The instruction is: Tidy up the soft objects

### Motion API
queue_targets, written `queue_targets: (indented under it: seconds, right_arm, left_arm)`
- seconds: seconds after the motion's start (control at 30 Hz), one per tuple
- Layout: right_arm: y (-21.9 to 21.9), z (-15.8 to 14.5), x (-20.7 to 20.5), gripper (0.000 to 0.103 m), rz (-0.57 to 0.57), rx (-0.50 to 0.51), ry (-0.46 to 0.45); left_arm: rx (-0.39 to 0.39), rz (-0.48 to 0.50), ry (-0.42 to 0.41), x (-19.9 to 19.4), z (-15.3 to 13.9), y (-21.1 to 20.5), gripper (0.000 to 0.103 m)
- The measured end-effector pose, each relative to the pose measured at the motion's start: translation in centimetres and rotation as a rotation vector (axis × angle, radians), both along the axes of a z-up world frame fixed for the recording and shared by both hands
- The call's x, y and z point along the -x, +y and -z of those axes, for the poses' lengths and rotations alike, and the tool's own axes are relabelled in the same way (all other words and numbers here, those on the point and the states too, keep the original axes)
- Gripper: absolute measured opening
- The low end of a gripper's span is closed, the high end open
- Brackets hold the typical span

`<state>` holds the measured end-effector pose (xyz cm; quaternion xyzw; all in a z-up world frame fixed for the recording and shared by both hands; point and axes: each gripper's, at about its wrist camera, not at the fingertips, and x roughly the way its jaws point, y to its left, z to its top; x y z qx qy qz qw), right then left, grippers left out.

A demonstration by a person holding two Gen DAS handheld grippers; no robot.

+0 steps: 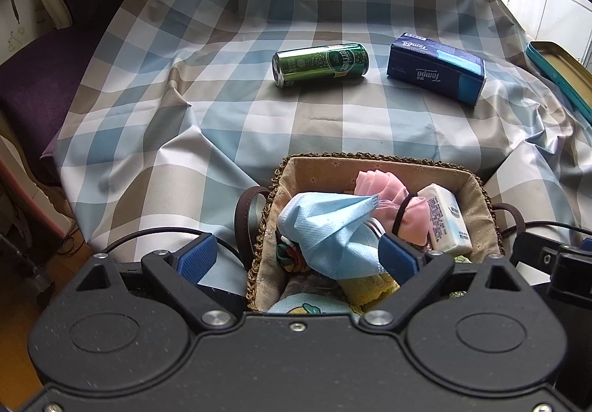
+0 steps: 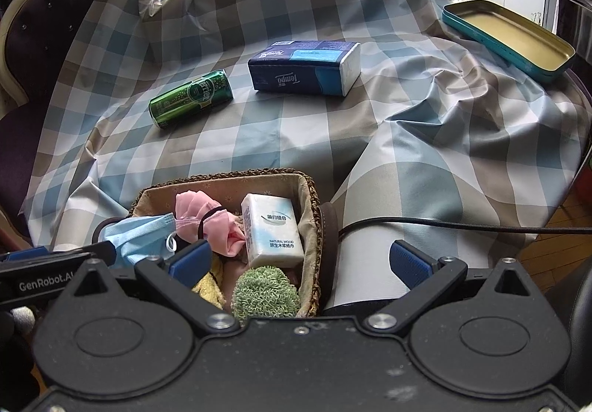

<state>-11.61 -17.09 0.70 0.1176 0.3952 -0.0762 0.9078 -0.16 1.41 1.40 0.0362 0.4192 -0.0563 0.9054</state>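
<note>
A woven basket (image 1: 477,197) (image 2: 314,205) with a cloth lining stands at the near table edge. In it lie a blue face mask (image 1: 325,230) (image 2: 137,238), a pink scrunchie (image 1: 384,197) (image 2: 207,219), a white tissue packet (image 1: 447,219) (image 2: 272,229), a yellow cloth (image 1: 370,288) and a green fuzzy cloth (image 2: 264,295). My left gripper (image 1: 298,258) is open, its jaws wide over the basket's left side with the mask between them, not clamped. My right gripper (image 2: 299,262) is open over the basket's right rim. A blue Tempo tissue pack (image 1: 436,68) (image 2: 305,68) lies farther back.
A green Perrier can (image 1: 321,64) (image 2: 191,97) lies on its side on the checked tablecloth (image 1: 222,97) (image 2: 425,138). A teal tin tray (image 2: 510,38) (image 1: 558,68) sits at the far right. A purple chair (image 1: 44,79) (image 2: 37,53) stands left. A black cable (image 2: 462,225) crosses the right.
</note>
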Motion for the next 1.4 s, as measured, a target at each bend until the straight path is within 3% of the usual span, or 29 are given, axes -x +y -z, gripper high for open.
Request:
queue_targets:
  seconds: [1.4]
  right_arm:
    - [0.5,1.7,-1.7,0.103,-0.041,0.018,0.114]
  left_arm:
    - [-0.018,0.009,0.091,-1.0,1.5,-0.2,0.092]
